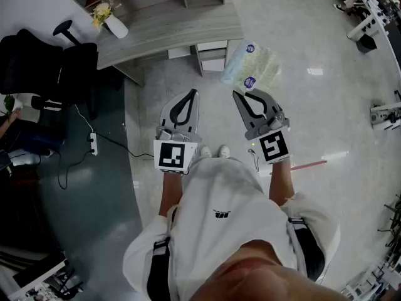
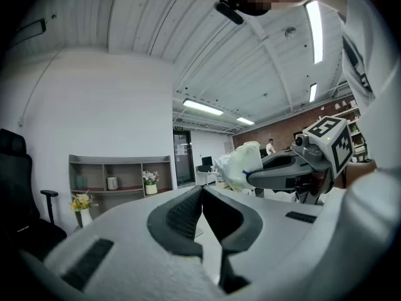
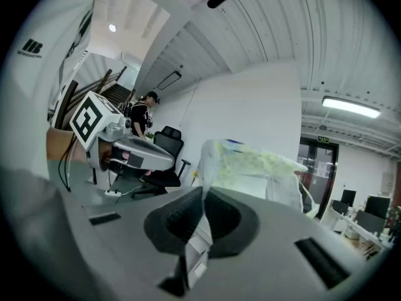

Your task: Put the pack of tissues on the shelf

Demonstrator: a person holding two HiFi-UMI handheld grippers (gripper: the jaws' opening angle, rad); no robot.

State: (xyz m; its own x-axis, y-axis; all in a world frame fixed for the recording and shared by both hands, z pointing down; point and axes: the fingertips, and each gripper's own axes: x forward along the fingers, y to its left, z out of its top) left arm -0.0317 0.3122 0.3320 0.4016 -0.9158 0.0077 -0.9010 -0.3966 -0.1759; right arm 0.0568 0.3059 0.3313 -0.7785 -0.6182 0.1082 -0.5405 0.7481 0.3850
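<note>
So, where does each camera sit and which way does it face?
Head view: on the person's head, facing steeply down; left gripper, right gripper, shirt show.
Left gripper view: on that gripper, along its shut jaws toward the shelf.
Right gripper view: on that gripper, along jaws shut on the pack of tissues.
All three share the pack.

Glossy plastic tissue pack (image 1: 252,66); polished floor (image 1: 326,105)

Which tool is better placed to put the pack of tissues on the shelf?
Right, probably. The right tool is shut on the pack of tissues, held forward toward the shelf. The left tool is shut with nothing between its jaws.
</note>
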